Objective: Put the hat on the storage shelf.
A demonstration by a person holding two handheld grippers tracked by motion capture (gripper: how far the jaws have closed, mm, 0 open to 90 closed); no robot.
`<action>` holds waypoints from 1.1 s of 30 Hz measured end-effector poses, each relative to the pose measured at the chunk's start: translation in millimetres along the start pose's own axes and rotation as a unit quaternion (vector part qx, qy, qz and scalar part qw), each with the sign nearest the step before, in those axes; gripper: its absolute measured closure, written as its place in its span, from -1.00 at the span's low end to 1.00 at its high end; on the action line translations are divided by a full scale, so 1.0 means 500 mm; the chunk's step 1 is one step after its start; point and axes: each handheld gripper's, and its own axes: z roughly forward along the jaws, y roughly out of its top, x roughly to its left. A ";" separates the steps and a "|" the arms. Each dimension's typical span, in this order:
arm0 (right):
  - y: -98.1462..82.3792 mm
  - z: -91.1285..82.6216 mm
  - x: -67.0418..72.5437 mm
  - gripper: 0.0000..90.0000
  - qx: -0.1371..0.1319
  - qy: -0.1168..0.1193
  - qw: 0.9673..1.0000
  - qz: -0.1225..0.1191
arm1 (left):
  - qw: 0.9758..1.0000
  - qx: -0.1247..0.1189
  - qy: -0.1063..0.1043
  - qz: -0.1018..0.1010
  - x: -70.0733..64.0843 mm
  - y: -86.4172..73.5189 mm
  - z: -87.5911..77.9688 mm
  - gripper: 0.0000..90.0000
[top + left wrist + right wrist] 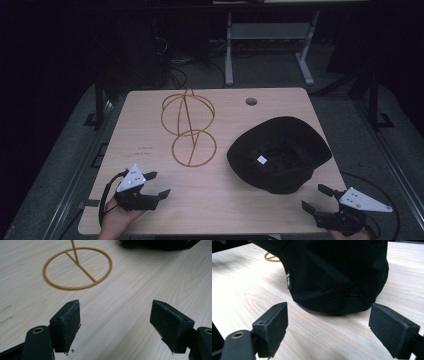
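black hat (280,152) lies upside down on the wooden table (150,120) beside a yellow wire stand (188,127); left gripper (159,185) and right gripper (315,197) both gape wide, empty.

Left hand-held gripper (157,184) low at near edge, jaws wide, empty. Right hand-held gripper (316,197) likewise, jaws spread, empty.

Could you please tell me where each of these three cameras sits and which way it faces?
High view: above the person's side, looking forward and down on the table; both hands with the left gripper and right gripper.
Left gripper view: between its open jaws, facing the wire stand.
Right gripper view: between its open jaws, facing the black hat.
Shared: stand and hat appear in all three.
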 end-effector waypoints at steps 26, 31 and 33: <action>0.004 0.004 0.006 -0.66 0.001 0.005 1.000 0.004 | 0.997 -0.011 -0.072 0.031 -0.063 0.074 0.045 -0.47; 0.001 0.000 0.005 -0.66 0.002 0.003 1.000 0.006 | 0.995 -0.014 -0.087 0.044 -0.080 0.101 0.063 -0.47; 0.001 -0.001 0.004 -0.66 0.000 0.002 1.000 0.009 | 0.994 -0.015 -0.093 0.048 -0.087 0.111 0.072 -0.47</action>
